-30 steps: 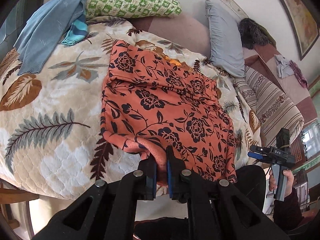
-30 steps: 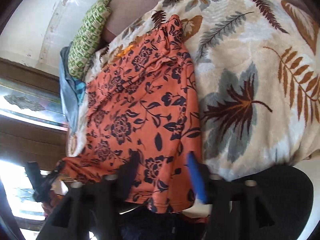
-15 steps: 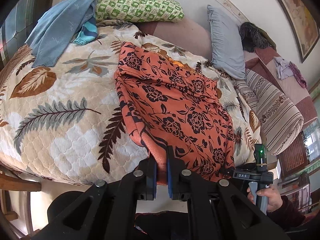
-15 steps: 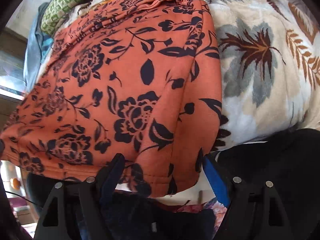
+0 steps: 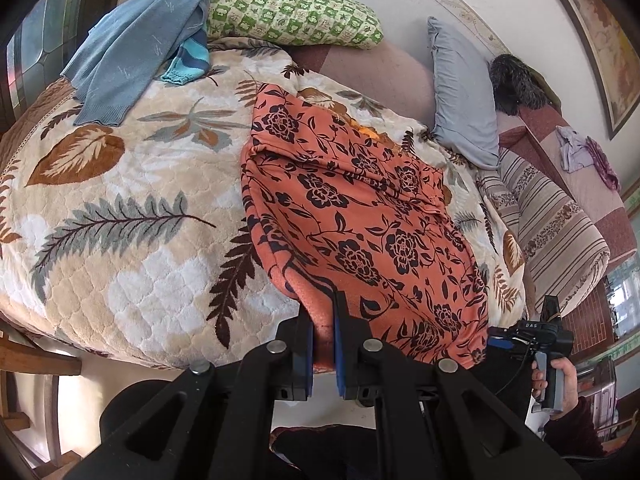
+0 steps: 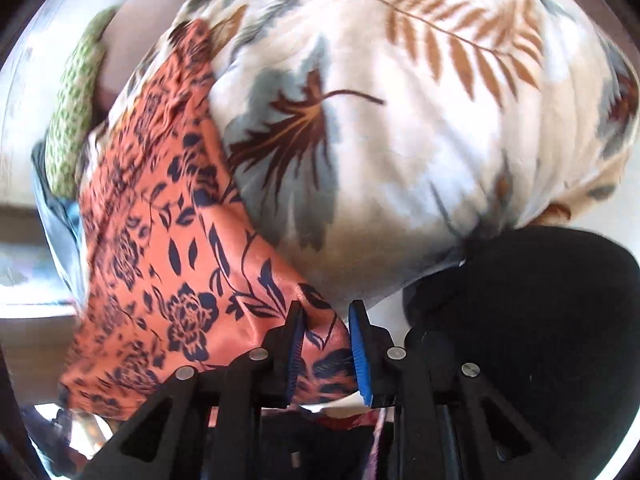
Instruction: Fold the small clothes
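We see an orange floral garment (image 5: 360, 216) spread lengthwise on a bed, lying on a cream blanket with a leaf print (image 5: 120, 208) and reaching down to the blanket's near edge. The left hand-held gripper (image 5: 324, 344) is clenched on the garment's near left corner, with the orange cloth pinched tight between its blue pads. In the right wrist view, the right hand-held gripper (image 6: 324, 344) has the garment's other near corner between its blue-lined fingers (image 6: 359, 344), and its jaws are closing; a small gap shows beside the right finger, so we cannot say the pads press the cloth yet (this view is blurred). In the left wrist view we also see the person's hand (image 5: 558, 380) holding the right tool's handle at the lower right, just past the garment's hem.

At the head of the bed lie a green patterned pillow (image 5: 296, 16) and, beside it, a light blue sweater (image 5: 140, 44) draped over the blanket's far left corner. A grey-blue pillow (image 5: 464, 92) leans further right, near a striped folded cover (image 5: 556, 224). A dark rounded shape (image 6: 532, 320) fills the lower right of the right wrist view; we cannot tell what it is.
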Action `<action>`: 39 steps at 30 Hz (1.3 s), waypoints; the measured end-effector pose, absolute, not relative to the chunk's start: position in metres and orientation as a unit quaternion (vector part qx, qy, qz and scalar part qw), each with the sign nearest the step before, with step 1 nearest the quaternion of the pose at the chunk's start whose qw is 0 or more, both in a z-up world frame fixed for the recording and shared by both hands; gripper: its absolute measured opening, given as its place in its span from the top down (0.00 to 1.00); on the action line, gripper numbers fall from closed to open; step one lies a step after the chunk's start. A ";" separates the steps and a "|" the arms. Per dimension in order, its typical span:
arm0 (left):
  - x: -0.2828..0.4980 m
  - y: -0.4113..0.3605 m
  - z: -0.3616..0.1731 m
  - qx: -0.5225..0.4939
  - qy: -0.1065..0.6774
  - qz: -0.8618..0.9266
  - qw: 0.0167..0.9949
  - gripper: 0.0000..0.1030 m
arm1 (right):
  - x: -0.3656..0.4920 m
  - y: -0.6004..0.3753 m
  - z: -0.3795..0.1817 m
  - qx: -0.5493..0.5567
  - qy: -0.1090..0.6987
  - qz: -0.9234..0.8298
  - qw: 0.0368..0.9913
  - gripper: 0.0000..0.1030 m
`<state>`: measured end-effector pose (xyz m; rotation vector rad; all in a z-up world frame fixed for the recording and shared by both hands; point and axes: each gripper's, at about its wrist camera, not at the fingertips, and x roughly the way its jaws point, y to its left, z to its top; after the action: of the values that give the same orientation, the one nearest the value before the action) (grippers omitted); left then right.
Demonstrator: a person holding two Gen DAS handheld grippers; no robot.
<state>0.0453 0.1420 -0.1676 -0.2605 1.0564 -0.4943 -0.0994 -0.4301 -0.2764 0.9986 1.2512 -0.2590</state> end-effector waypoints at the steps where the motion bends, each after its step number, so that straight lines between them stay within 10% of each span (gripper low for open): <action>1: 0.046 0.141 -0.168 -0.122 0.498 -0.232 0.827 0.92 | -0.102 -0.434 -0.275 0.469 0.546 -0.102 0.687 0.51; 4: 0.047 0.139 -0.169 -0.121 0.501 -0.229 0.826 0.92 | -0.096 -0.429 -0.261 0.455 0.524 -0.096 0.714 0.24; 11: 0.045 0.136 -0.165 -0.117 0.500 -0.228 0.827 0.92 | -0.060 -0.408 -0.290 0.376 0.581 -0.063 0.719 0.22; 17: 0.049 0.143 -0.165 -0.126 0.502 -0.223 0.826 0.92 | -0.063 -0.398 -0.290 0.375 0.584 -0.004 0.720 0.86; 39: 0.288 0.118 -0.143 -0.186 0.482 -0.209 0.830 0.92 | 0.140 -0.438 -0.217 0.596 0.323 0.126 0.724 0.88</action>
<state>0.2880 0.1175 -0.1431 -0.3936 1.0228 -0.4441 0.1405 -0.4376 -0.2174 1.3158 0.7131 0.2790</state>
